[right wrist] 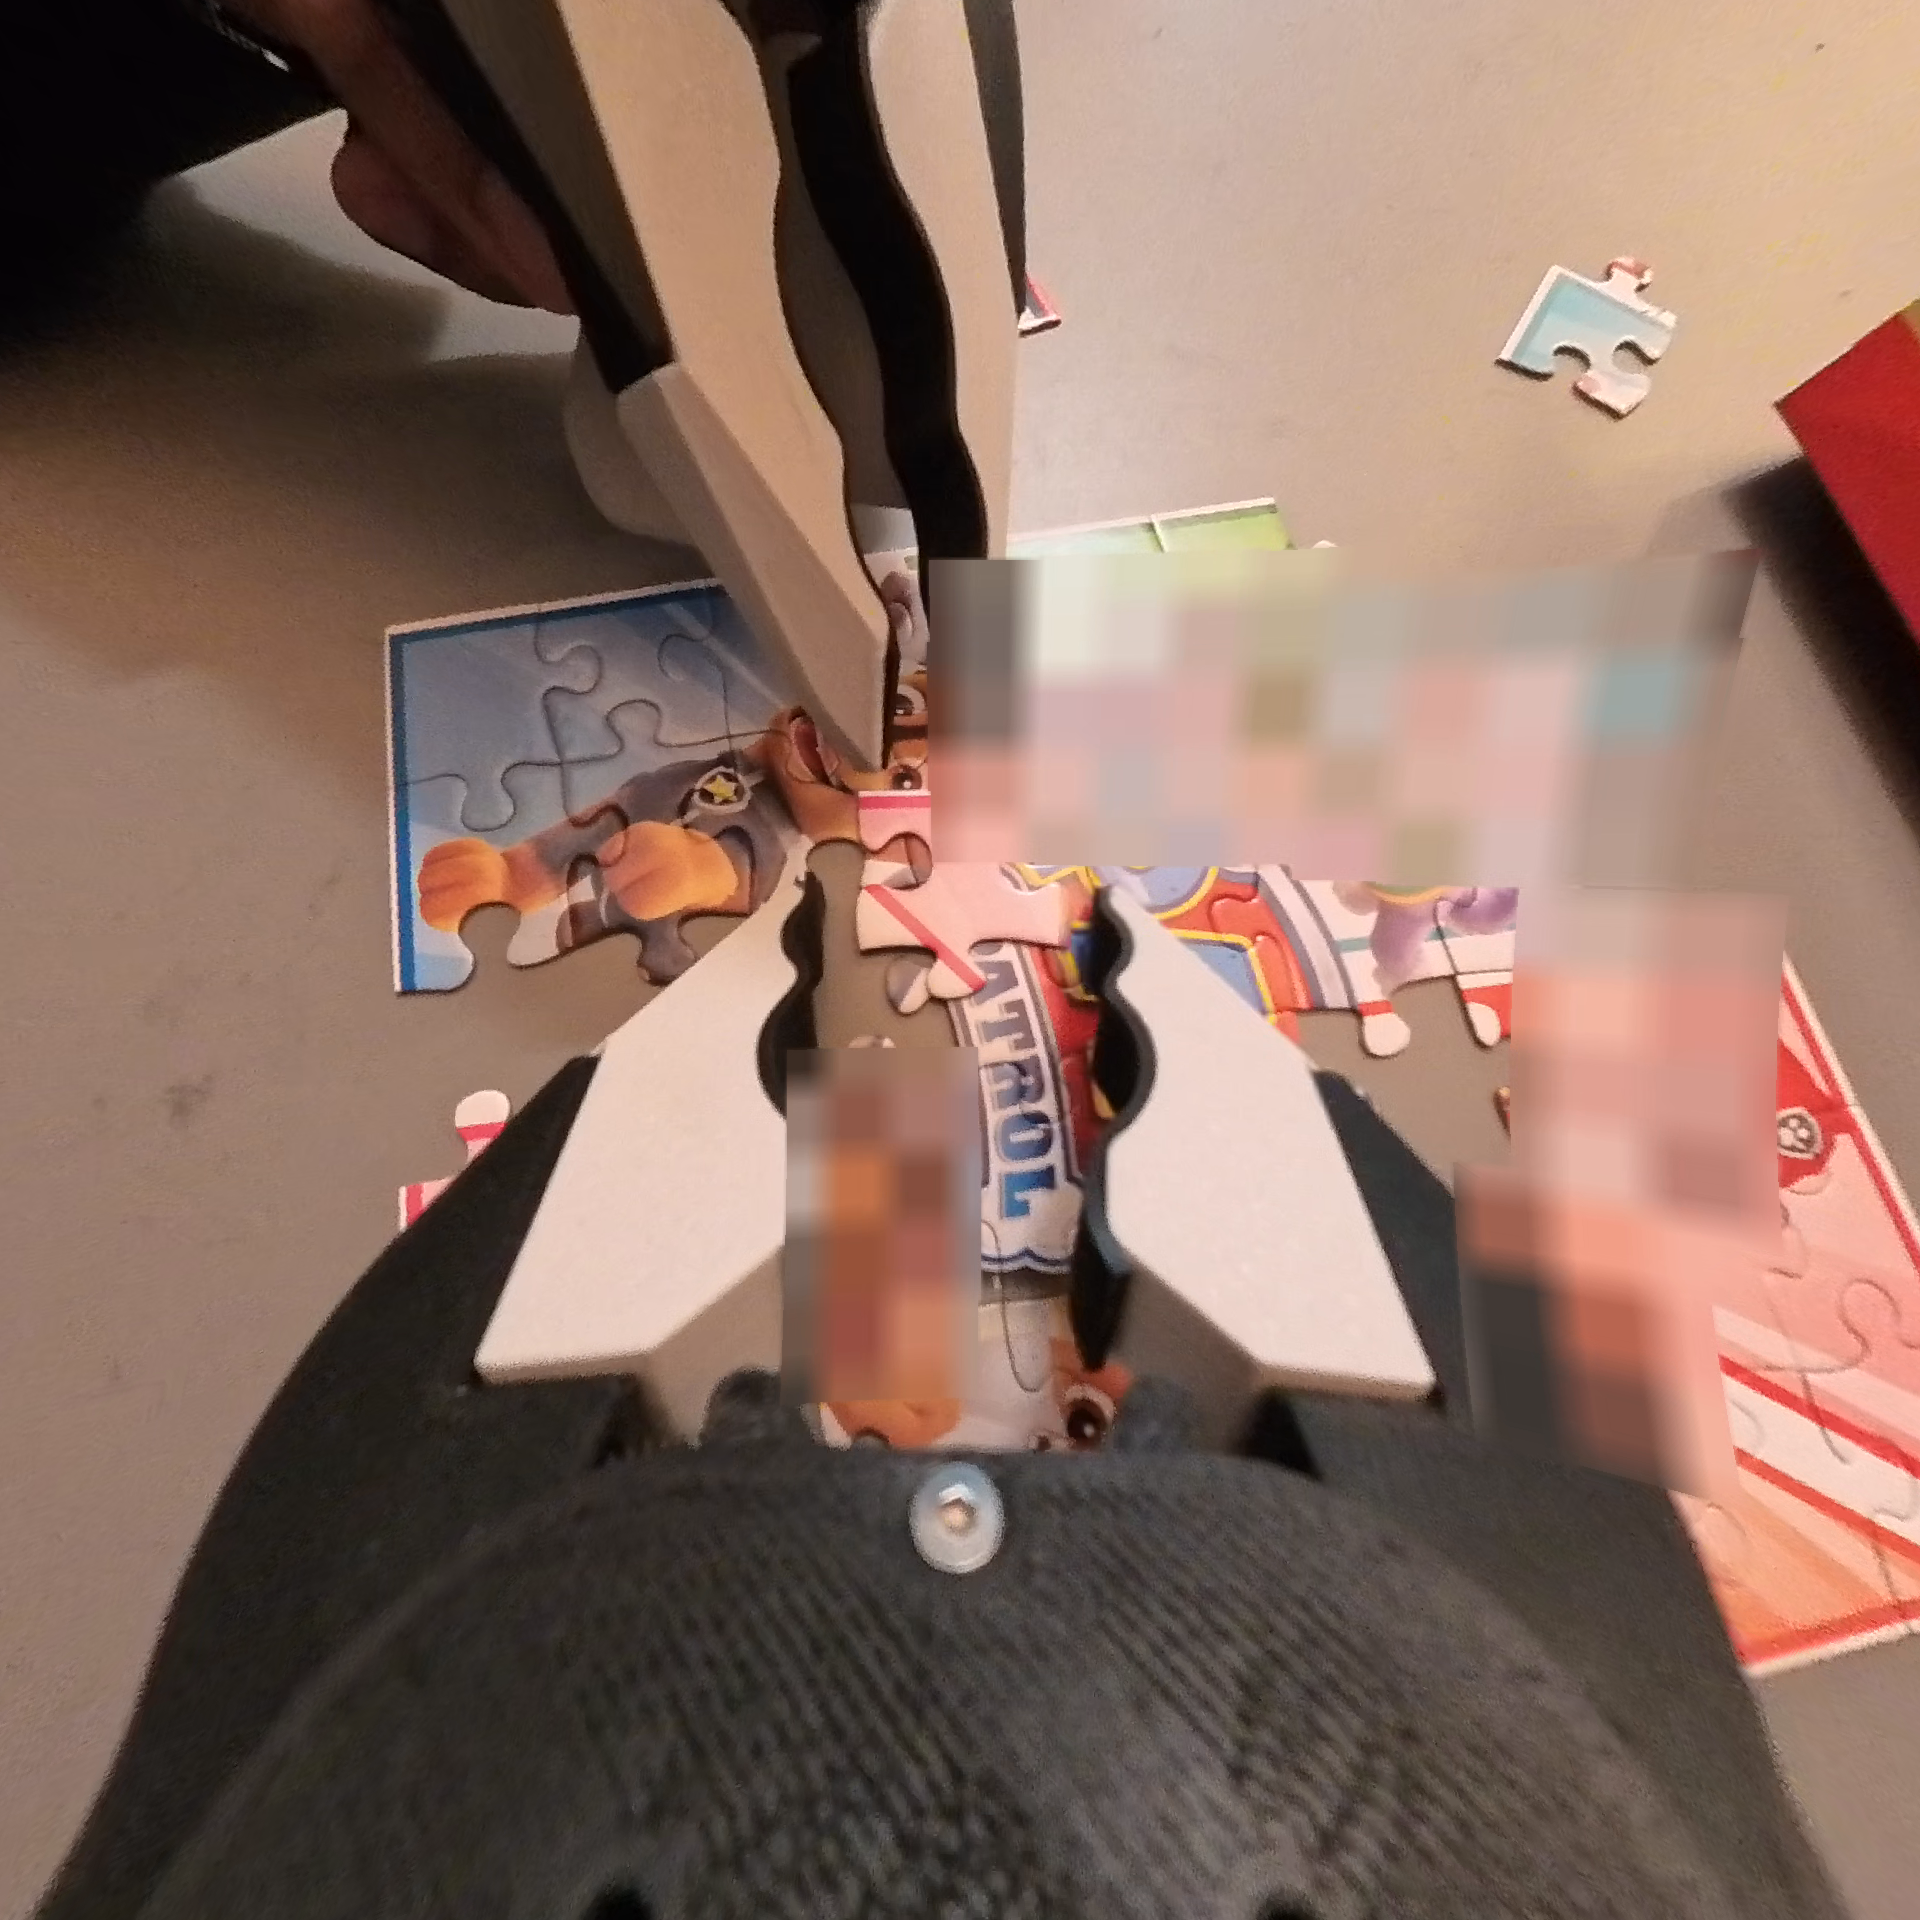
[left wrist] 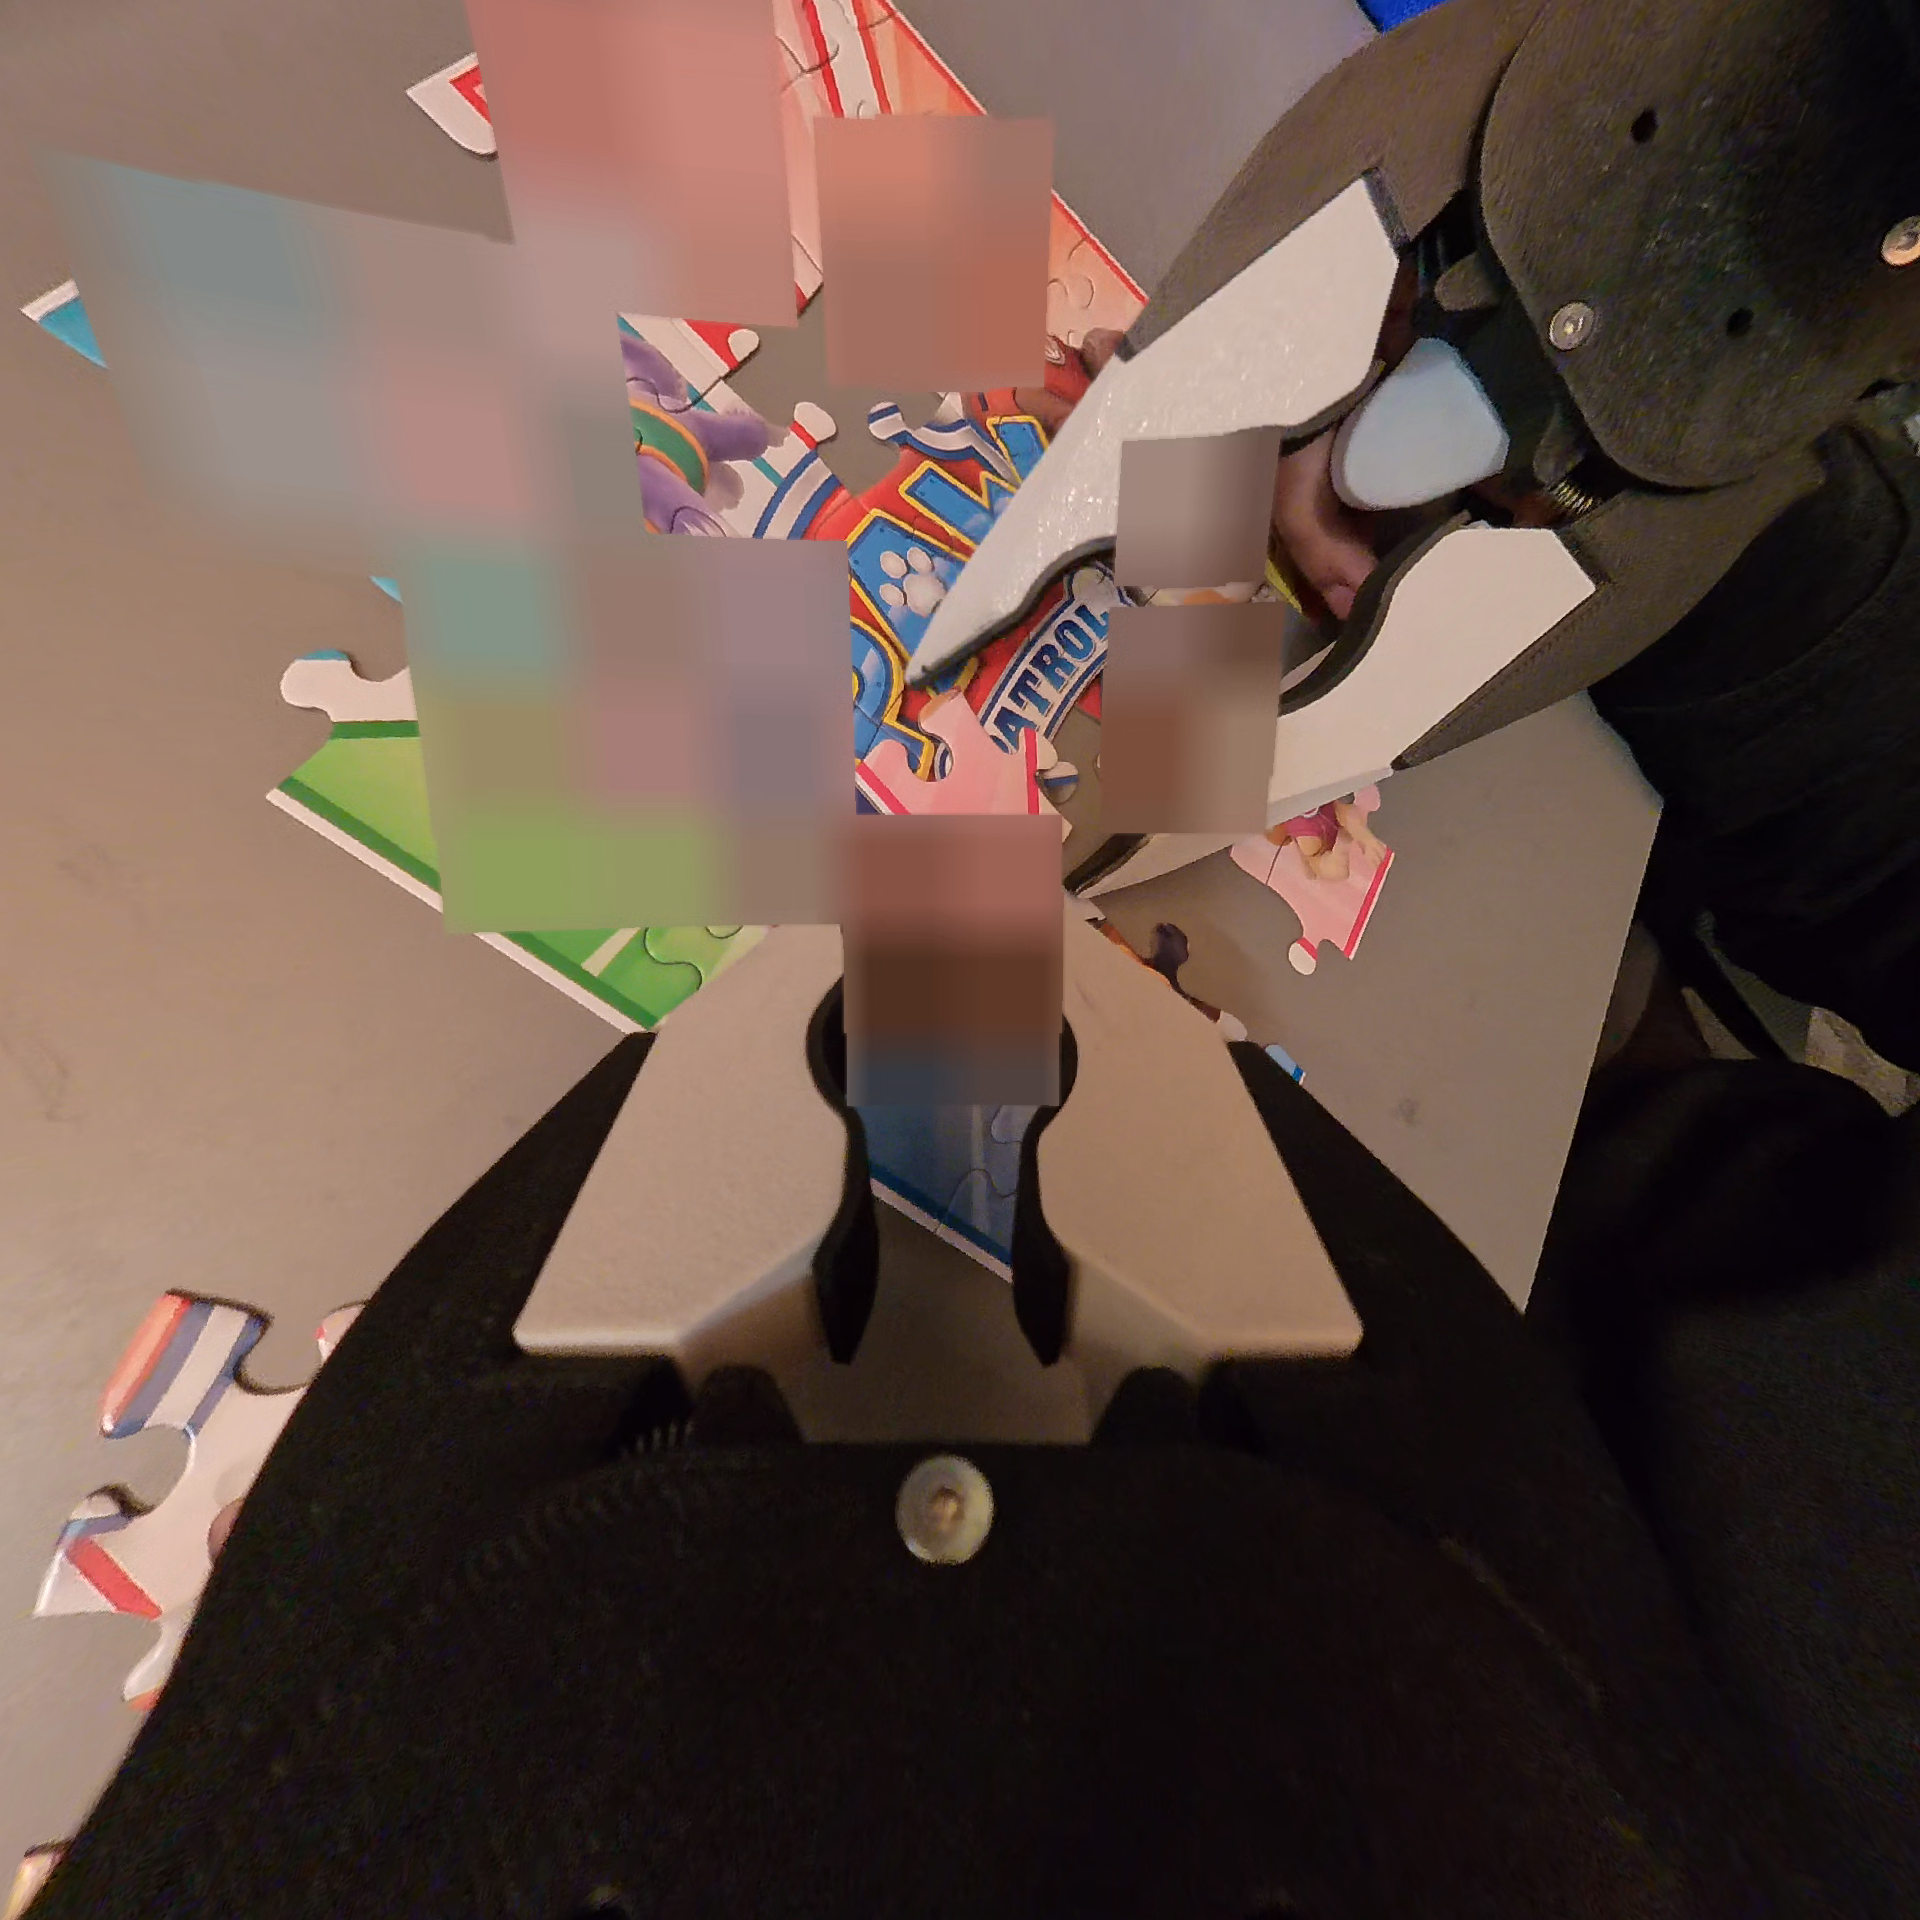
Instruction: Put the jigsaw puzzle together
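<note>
While the right gripper (right wrist: 951,914) hangs wide open, a pink puzzle piece (right wrist: 966,914) lies between its fingertips, unpressed, the left gripper (right wrist: 883,665) at twelve o'clock.

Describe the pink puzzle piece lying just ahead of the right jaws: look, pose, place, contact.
The pink puzzle piece is flat cardboard, pale pink with a darker pink diagonal stripe and white knobs. It lies face up on the grey table, at the edge of the partly built puzzle, overlapping it rather than locked in. The right gripper is open; its jaws stand either side without touching. The left gripper points down just beyond it.
</note>
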Demonstrator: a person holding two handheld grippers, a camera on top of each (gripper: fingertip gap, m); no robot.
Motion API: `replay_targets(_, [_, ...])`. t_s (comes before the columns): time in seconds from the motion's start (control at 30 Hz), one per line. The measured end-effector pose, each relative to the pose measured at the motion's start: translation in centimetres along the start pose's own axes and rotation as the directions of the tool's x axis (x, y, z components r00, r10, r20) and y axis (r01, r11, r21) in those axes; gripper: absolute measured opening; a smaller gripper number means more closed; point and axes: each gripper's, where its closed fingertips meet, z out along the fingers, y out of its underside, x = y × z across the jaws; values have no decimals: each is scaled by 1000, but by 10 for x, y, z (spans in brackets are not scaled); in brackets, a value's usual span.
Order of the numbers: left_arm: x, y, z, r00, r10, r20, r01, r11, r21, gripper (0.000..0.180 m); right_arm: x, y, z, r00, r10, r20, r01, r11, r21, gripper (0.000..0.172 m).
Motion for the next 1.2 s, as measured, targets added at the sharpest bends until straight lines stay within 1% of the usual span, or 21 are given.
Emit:
replay_targets(0.13, [1,0,0,1000,2,-1,-2,1000,-1,19,2,1,0,1000,11,-5,-11,1000,-4,41])
replay_targets(0.37, [0,-3,-2,1000,0,2,-1,1000,14,18,1,1,-1,1000,28,9,-28,1000,-1,40])
replay_targets(0.57, [-3,-8,-6,1000,-20,-3,20,999,51,20,1,2,-2,1000,22,12,-22,1000,-5,40])
replay_targets(0.67, [-1,-12,-6,999,-39,-33,42,996,79,23,3,1,-3,1000,11,-2,-11,1000,-2,40])
replay_targets(0.87, [-10,-22,-10,991,-120,-61,129,979,156,36,6,-6,-8,1000,5,-23,-4,999,39,40])
replay_targets(0.93, [-10,-24,-12,984,-154,-94,168,970,174,40,8,-10,-12,999,1,-33,1,998,64,40])
replay_targets(1.03, [-4,-28,-14,962,-197,-187,232,954,188,46,10,-19,-18,998,-14,-55,20,994,111,40])
replay_targets(1.13, [6,-32,-15,929,-229,-292,290,939,184,52,11,-30,-26,996,-39,-85,53,984,170,40])
replay_targets(1.2, [13,-34,-15,904,-239,-355,316,932,177,54,10,-39,-32,993,-59,-104,80,973,216,40])
